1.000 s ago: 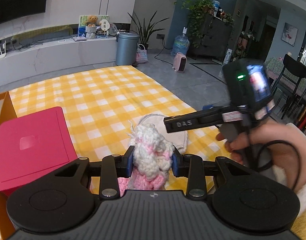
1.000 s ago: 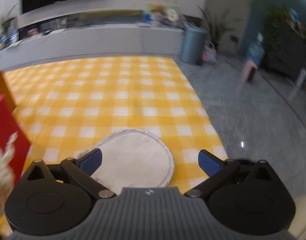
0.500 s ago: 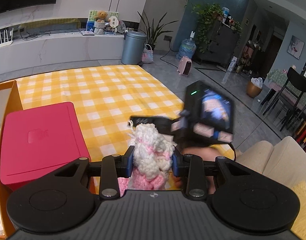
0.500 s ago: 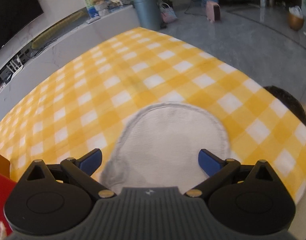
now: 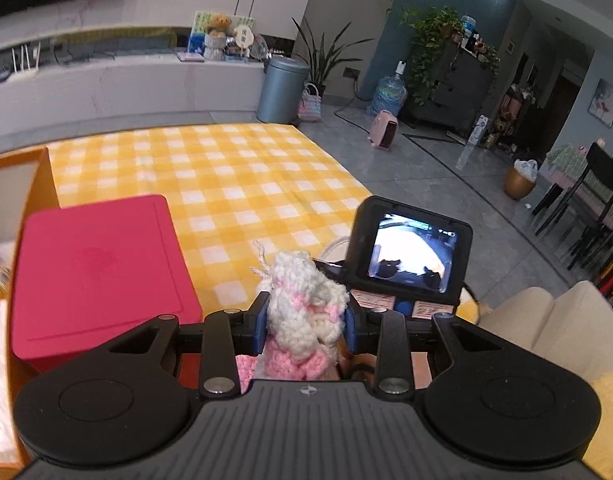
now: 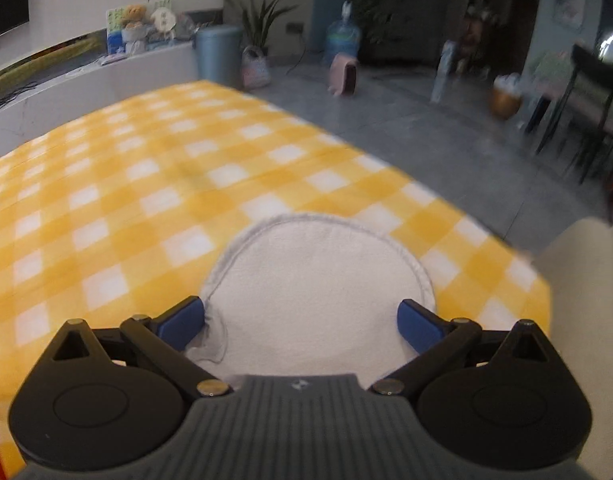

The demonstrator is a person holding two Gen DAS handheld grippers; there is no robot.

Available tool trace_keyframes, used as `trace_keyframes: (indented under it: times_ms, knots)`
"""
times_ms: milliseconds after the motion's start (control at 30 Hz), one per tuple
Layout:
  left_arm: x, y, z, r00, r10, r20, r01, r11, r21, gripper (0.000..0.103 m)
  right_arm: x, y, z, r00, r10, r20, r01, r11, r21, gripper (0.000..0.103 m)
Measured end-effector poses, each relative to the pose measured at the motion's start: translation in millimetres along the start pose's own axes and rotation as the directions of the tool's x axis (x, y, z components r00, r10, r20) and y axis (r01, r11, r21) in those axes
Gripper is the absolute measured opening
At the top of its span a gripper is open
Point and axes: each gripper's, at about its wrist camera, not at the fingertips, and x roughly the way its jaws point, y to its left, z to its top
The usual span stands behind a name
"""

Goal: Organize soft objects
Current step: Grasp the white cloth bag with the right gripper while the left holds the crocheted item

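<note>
The left gripper (image 5: pixel 305 322) is clenched on a crocheted white-and-pink soft toy (image 5: pixel 302 300), its blue fingers (image 5: pixel 261 322) pressing the yarn from both sides; the toy rises above the fingertips and its pink part hangs below them. To the left of these fingers sits a red lidded box (image 5: pixel 94 272) on the yellow checked cloth (image 5: pixel 226 176); just right of them stands the back of the right gripper with its lit screen (image 5: pixel 410 252). The right gripper (image 6: pixel 302 322) is released, fingers (image 6: pixel 180 320) spread wide; a round white fleecy pad (image 6: pixel 318 280) lies flat on the cloth between and ahead of them, one fingertip at its left edge.
</note>
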Motion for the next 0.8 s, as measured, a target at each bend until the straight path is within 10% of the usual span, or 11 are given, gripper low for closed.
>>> trace_keyframes:
  times_ms: [167, 533, 600, 667, 800]
  knots:
    - [-3, 0, 1, 1.0, 0.004, 0.001, -0.004, 1.0, 0.005, 0.04, 5, -6, 4, 0.993, -0.113, -0.029, 0.114, 0.993, 0.034, 0.101]
    - [0, -9, 2, 1.0, 0.009, -0.023, -0.009, 1.0, 0.009, 0.04, 13, -23, 5, 0.998, 0.027, -0.056, -0.023, 0.997, 0.072, 0.098]
    - [-1, -10, 3, 1.0, 0.011, -0.021, -0.011, 1.0, 0.009, 0.04, 13, -24, 8, 0.996, 0.072, -0.049, -0.07, 0.997, 0.043, 0.086]
    - [-3, -10, 5, 1.0, 0.013, -0.015, -0.013, 1.0, 0.011, 0.04, 9, -22, 12, 0.993, 0.115, -0.028, -0.115, 0.993, 0.006, 0.045]
    - [-6, -9, 7, 1.0, 0.019, -0.003, -0.018, 1.0, 0.012, 0.04, 9, -19, 13, 0.986, 0.163, -0.016, -0.164, 0.985, -0.046, 0.026]
